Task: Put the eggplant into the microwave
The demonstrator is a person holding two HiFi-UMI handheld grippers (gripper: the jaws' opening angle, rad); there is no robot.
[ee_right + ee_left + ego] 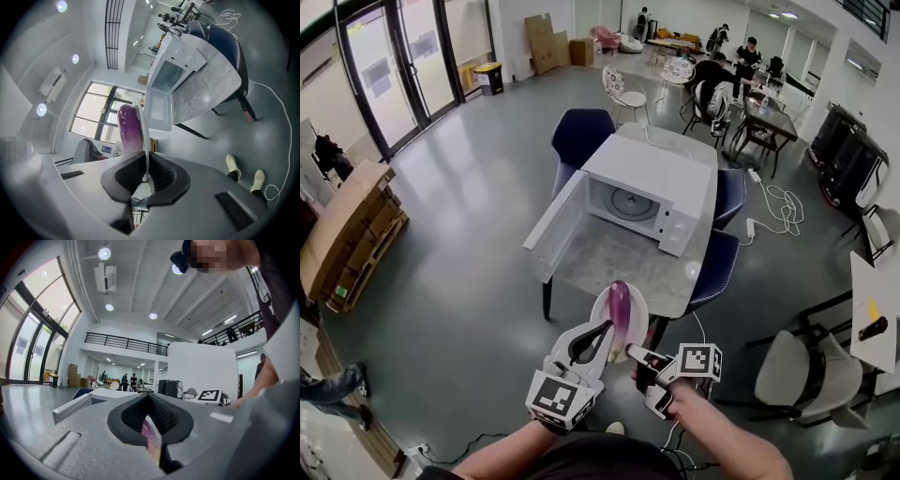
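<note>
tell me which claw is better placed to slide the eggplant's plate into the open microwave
right, marginally: the right claw and left claw both pinch the plate carrying the eggplant, but the door of the microwave hangs open on the left side, so the right probably has the clearer line in

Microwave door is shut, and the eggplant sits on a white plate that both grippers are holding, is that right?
No, the microwave door stands open; the head view shows it. The rest holds: the eggplant lies on the white plate, with the left gripper and right gripper both shut on its rim.
</note>
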